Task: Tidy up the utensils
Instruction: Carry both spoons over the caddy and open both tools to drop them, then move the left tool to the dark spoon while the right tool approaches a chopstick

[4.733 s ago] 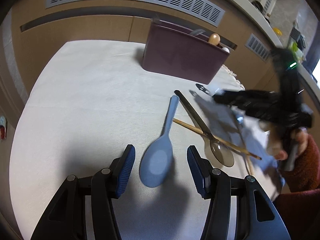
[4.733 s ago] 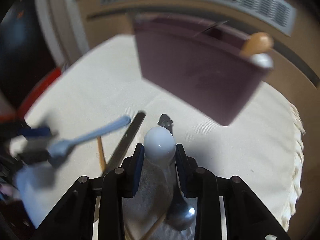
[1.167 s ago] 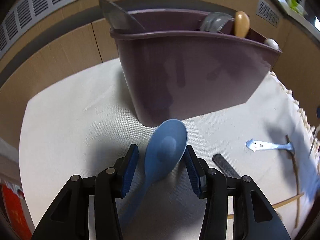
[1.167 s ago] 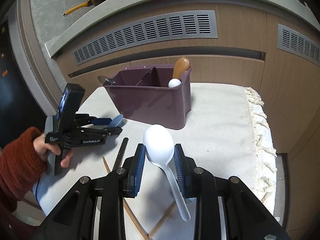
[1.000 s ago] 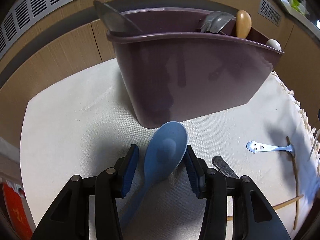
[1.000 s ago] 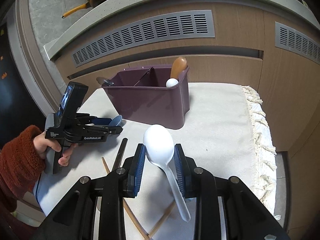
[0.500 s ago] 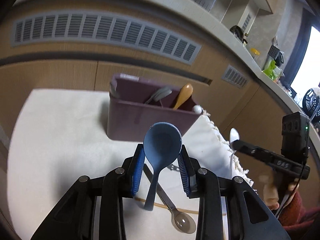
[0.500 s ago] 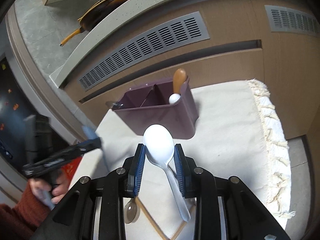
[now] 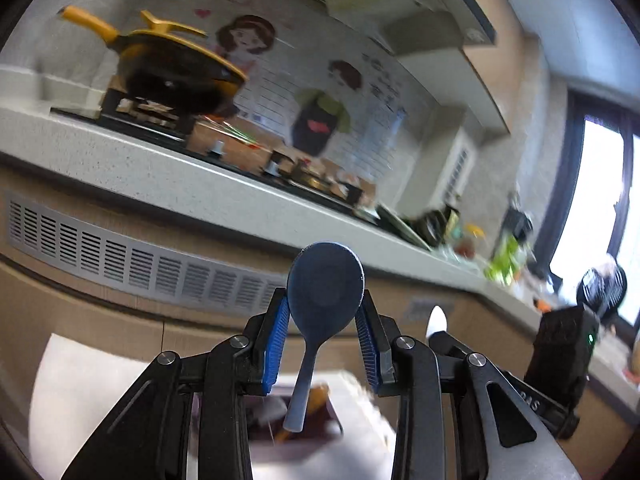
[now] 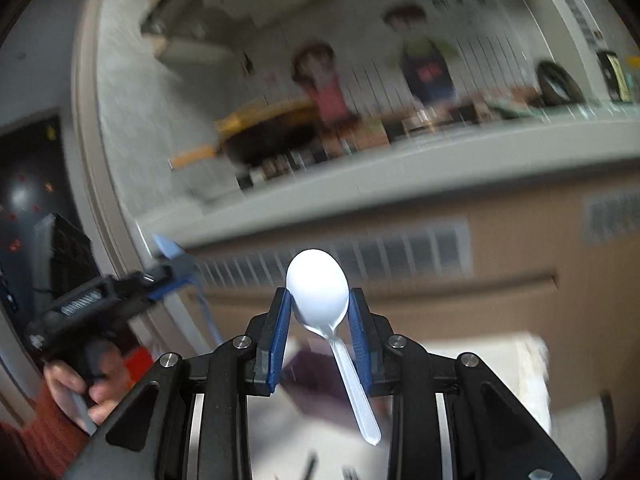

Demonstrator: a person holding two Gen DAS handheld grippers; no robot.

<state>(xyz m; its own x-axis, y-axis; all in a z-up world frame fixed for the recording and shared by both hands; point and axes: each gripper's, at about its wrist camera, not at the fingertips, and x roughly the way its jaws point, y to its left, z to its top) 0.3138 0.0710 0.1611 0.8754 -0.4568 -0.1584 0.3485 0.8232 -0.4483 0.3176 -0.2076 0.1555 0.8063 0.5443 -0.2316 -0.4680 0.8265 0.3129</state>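
My left gripper [image 9: 322, 320] is shut on the bowl of a blue spoon [image 9: 325, 292], whose handle hangs down over the purple utensil caddy [image 9: 296, 420] far below. My right gripper [image 10: 318, 316] is shut on the bowl of a white spoon [image 10: 318, 290], its clear handle slanting down to the right above the blurred purple caddy [image 10: 316, 376]. Both grippers point nearly level, high over the cloth-covered table [image 9: 72, 380]. The right gripper [image 9: 436, 328] with the white spoon tip shows at right in the left wrist view. The left gripper [image 10: 172, 268] shows at left in the right wrist view.
A kitchen counter [image 9: 180, 176] with a yellow-handled pan [image 9: 172, 68] runs behind the table, with vented wooden cabinet fronts [image 9: 120, 264] below it. A hand in a red sleeve [image 10: 48, 412] holds the left gripper. Dark utensils [image 10: 310, 466] lie on the cloth below.
Both grippers have risen well above the table and tilted up toward level, each keeping its spoon. The caddy has dropped to the bottom of both views.
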